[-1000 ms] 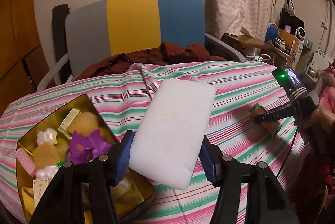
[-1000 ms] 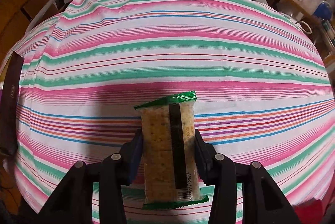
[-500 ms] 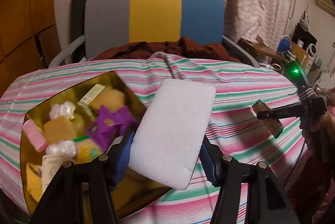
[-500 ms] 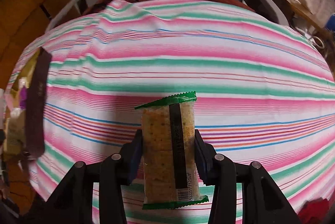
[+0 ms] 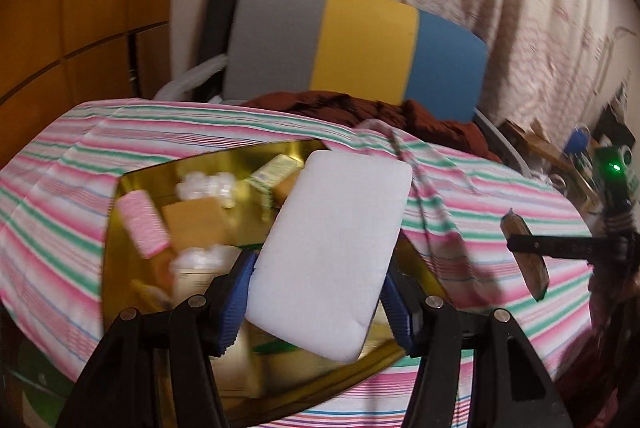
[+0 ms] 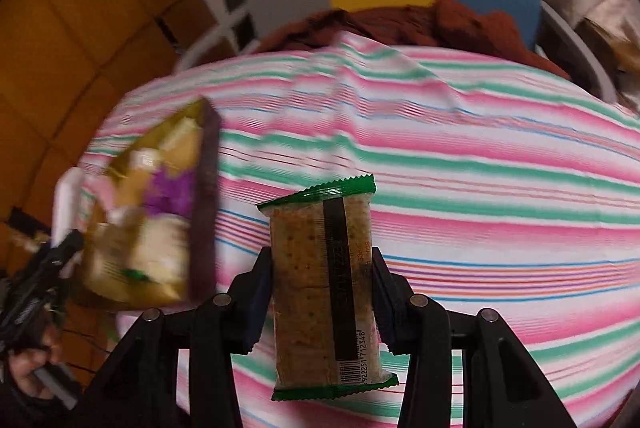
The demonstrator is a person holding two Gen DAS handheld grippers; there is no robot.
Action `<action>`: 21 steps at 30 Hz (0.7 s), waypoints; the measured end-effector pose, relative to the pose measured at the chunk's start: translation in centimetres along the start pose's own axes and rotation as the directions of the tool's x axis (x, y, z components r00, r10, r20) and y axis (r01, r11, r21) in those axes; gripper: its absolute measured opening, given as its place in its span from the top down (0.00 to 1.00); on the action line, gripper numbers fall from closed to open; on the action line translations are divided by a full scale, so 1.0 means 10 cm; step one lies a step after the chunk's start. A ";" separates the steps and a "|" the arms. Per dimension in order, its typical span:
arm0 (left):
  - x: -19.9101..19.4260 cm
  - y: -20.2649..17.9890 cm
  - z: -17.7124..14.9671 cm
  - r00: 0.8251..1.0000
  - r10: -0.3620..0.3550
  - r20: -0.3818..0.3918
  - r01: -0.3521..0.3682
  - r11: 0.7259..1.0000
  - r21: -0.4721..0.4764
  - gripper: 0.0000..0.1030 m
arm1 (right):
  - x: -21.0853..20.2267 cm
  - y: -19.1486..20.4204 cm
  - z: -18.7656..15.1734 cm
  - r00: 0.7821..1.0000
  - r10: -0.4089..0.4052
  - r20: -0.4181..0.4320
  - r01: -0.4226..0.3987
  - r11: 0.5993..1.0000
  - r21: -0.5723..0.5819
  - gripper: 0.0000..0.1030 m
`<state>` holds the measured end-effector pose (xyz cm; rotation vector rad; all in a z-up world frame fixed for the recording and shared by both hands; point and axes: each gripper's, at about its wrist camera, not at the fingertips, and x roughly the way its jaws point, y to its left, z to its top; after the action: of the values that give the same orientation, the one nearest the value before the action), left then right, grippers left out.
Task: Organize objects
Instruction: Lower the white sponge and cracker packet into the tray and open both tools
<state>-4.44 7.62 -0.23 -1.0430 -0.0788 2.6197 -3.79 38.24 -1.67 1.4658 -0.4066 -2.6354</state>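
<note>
Holding a white rectangular foam sponge (image 5: 332, 252) in the left gripper (image 5: 316, 302) above the crowded gold tin (image 5: 120, 211), and a green-edged cracker packet (image 6: 324, 284) in the right gripper (image 6: 320, 298) over the striped tablecloth (image 6: 500, 187), risking snagging the tin's rim on release.

**Striped cloth and gold tin**

A striped tablecloth (image 5: 168, 143) in pink, green and white bands is covering the whole table top and is draping over its near and left edges. A raised crease (image 5: 420, 179) is running through the cloth from the far edge toward the middle. A gold tin (image 5: 132, 187) is sitting directly on the cloth toward the left side, lying open and holding a jumble of small items: a pink roller (image 5: 144, 224), a tan block (image 5: 196, 224) beside it, and white fluffy pieces (image 5: 208, 187) further back. The right half of the cloth (image 6: 500, 195) is lying bare
</note>
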 end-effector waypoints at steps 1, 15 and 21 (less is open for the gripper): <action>-0.03 0.09 0.02 1.000 0.007 0.005 -0.007 1.000 -0.025 0.41 | -0.01 0.11 0.01 1.000 0.028 0.012 -0.028 1.000 -0.009 0.56; -0.26 0.84 0.05 0.994 0.103 0.038 -0.093 0.974 -0.208 0.41 | 0.45 1.56 0.14 0.949 0.314 -0.020 -0.314 0.944 -0.098 0.53; -0.23 0.92 0.04 0.994 0.109 0.029 -0.100 0.969 -0.225 0.41 | 0.57 1.66 0.03 0.958 0.283 -0.049 -0.287 0.950 -0.120 0.53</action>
<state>-5.61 -1.80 0.02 -1.0920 -0.3450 2.7774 -7.83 21.19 -1.55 1.2988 -0.4068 -2.3623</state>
